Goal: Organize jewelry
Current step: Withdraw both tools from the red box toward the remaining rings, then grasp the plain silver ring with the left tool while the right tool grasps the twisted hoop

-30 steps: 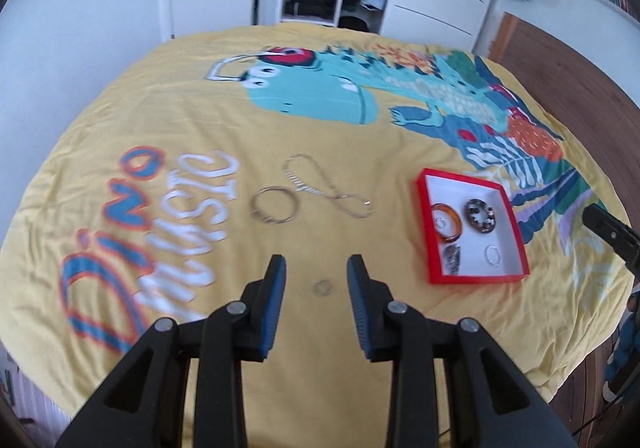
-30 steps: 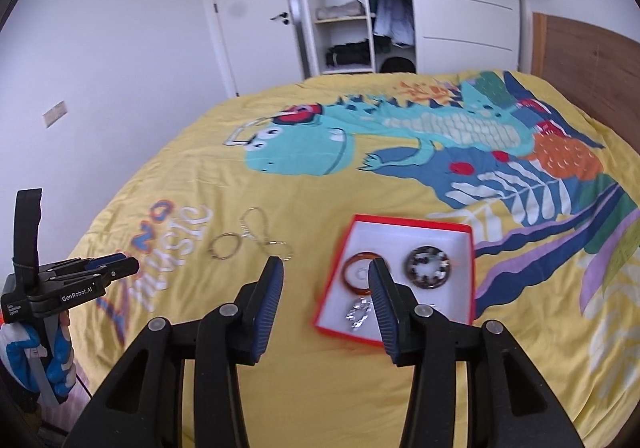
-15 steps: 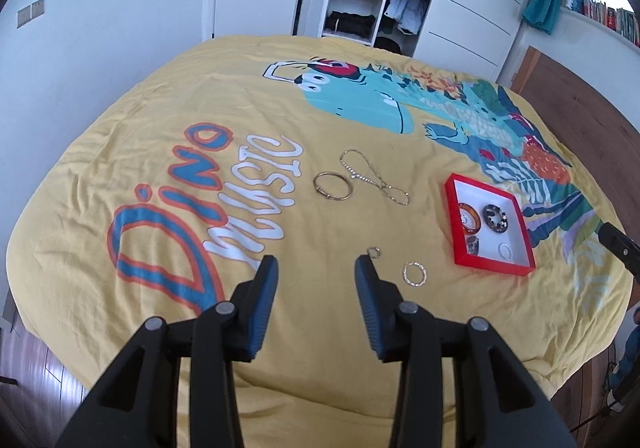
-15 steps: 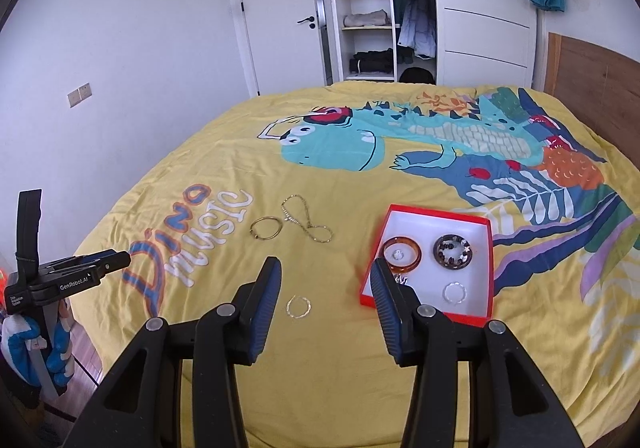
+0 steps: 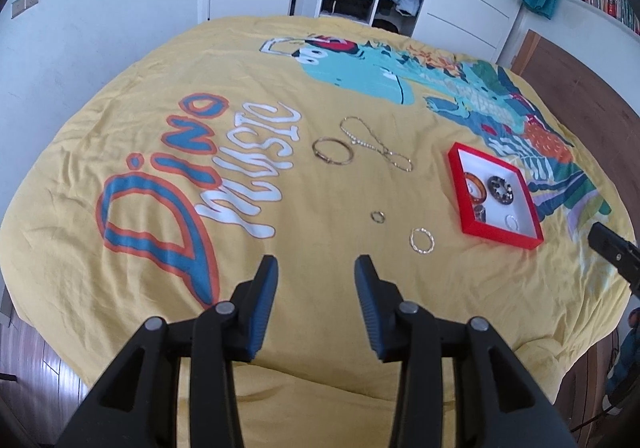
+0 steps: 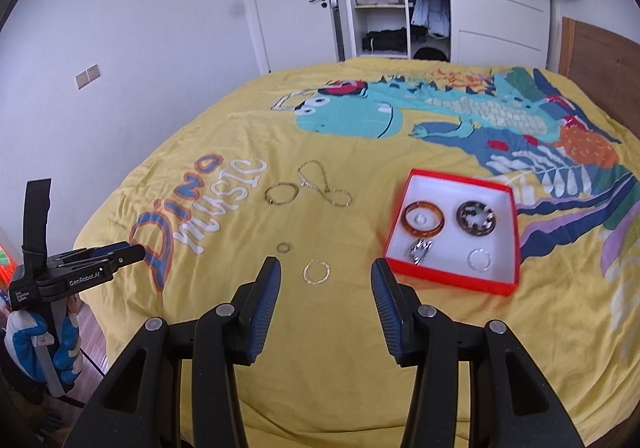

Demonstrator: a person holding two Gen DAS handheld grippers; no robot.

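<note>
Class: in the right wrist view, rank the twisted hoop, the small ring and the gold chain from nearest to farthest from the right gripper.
1. Twisted hoop, just ahead between the fingers of the right gripper.
2. Small ring, slightly beyond, to the left.
3. Gold chain, farthest up the bedspread.

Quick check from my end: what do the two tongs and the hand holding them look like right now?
Both tongs, left and right, are black plastic with silver rivets and ribbed blue pads. The left one carries white GenRobot.AI lettering and a black strap; a blue-and-white glove grips its handle.
</note>
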